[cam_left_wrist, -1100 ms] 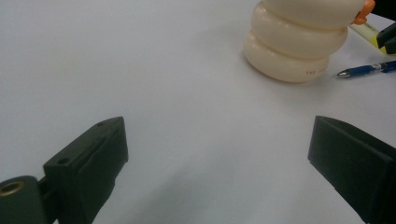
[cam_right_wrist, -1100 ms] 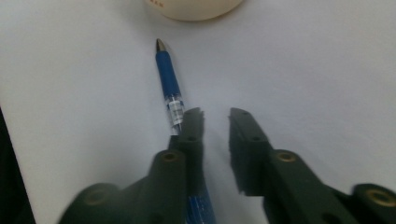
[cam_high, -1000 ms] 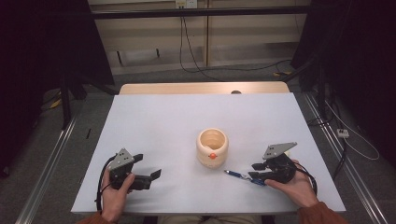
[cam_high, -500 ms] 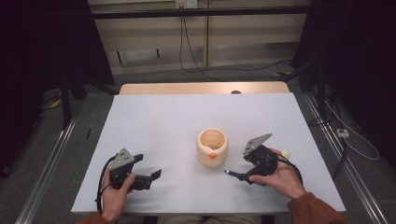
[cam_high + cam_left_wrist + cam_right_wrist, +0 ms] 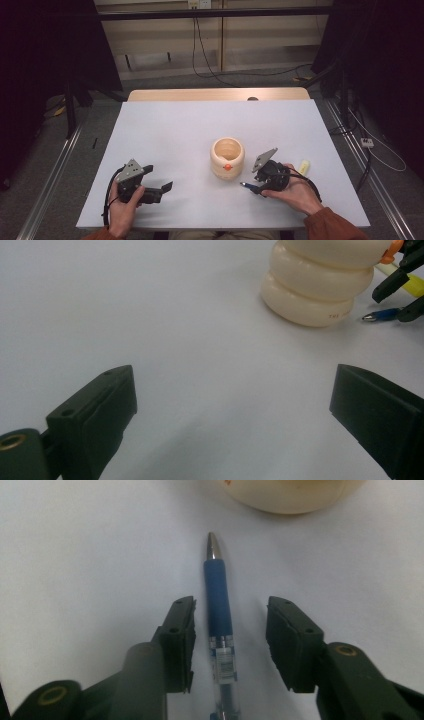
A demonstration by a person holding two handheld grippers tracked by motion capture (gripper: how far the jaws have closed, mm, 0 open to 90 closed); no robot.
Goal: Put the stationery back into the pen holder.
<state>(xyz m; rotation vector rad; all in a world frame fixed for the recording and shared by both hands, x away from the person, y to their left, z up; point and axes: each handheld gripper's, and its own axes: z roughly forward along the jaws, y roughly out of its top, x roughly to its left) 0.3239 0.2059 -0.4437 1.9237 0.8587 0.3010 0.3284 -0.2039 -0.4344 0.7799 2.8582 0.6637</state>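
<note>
Your right claw (image 5: 229, 645) straddled the pen (image 5: 218, 630) with its jaws part-spread; they had just been closing in, yet in the right gripper view a gap showed on either side of the barrel, so nothing was pinched. The pen lay flat on the tabletop (image 5: 170, 135), just beside the cream cup (image 5: 227, 158) on your right-hand side, its metal tip aimed at the foot of the cup.

Judging by its look, you had a light, stiff, smooth plastic thing before you: round in section, so it would likely roll or squirt sideways if the pads met it off-centre. The blue rubbery sleeve behind the tip looked like the surest place to take hold, since it should give friction; the clear barrel farther back seemed slicker. Your jaws stood about where sleeve met barrel, which seemed a fair spot near the balance point, so the pen should not have tipped much once lifted. It needed only a gentle squeeze, square across the barrel.

Your left claw (image 5: 159, 187) rested on the tabletop well apart from the cup, on its left side, jaws spread wide and holding nothing. A yellow marker (image 5: 303, 167) lay beyond your right hand (image 5: 295, 192), farther from the cup.
</note>
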